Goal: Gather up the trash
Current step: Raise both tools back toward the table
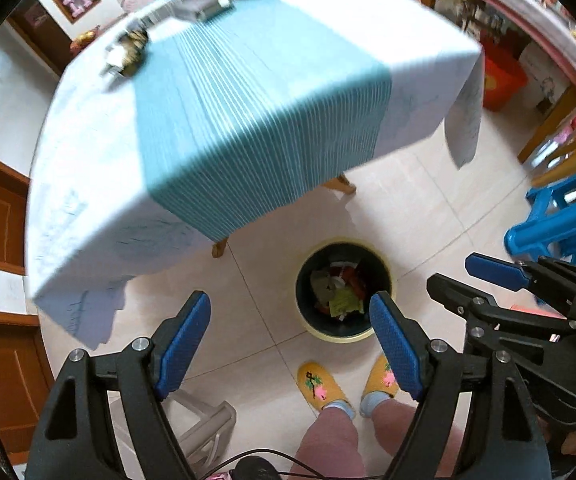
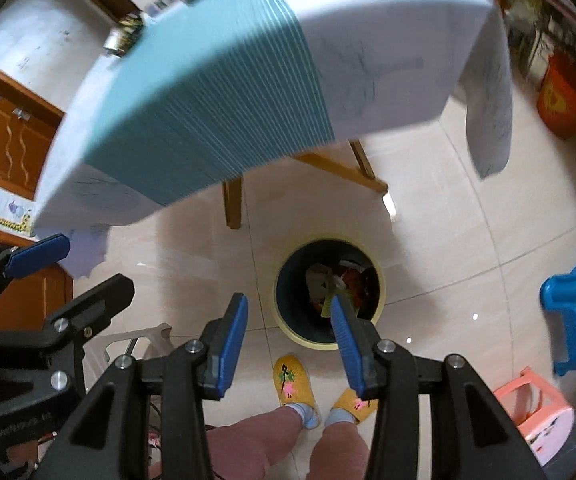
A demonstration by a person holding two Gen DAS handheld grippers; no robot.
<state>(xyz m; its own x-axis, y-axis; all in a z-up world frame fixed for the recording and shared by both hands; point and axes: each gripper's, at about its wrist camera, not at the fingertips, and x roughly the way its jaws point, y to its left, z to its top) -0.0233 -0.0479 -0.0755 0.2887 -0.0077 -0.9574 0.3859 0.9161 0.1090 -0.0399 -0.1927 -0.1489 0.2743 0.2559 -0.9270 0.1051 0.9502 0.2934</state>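
Observation:
A round bin (image 1: 312, 326) with a yellow rim stands on the tiled floor below the table's near edge, holding several crumpled wrappers (image 1: 340, 292). It also shows in the right wrist view (image 2: 288, 328). My left gripper (image 1: 290, 320) is open and empty, held above the floor just left of the bin. My right gripper (image 2: 288, 316) is open and empty above the bin's left rim, and it shows at the right in the left wrist view (image 1: 448, 276). Wrappers and a can (image 1: 126, 54) lie at the table's far left.
The table (image 1: 248, 100) carries a white cloth with a teal striped runner. A blue stool (image 1: 560, 220) and a pink stool (image 2: 536, 420) stand at the right, a white stool (image 1: 204, 428) near my feet. A red bin (image 2: 564, 96) stands far right. Wooden cabinets line the left.

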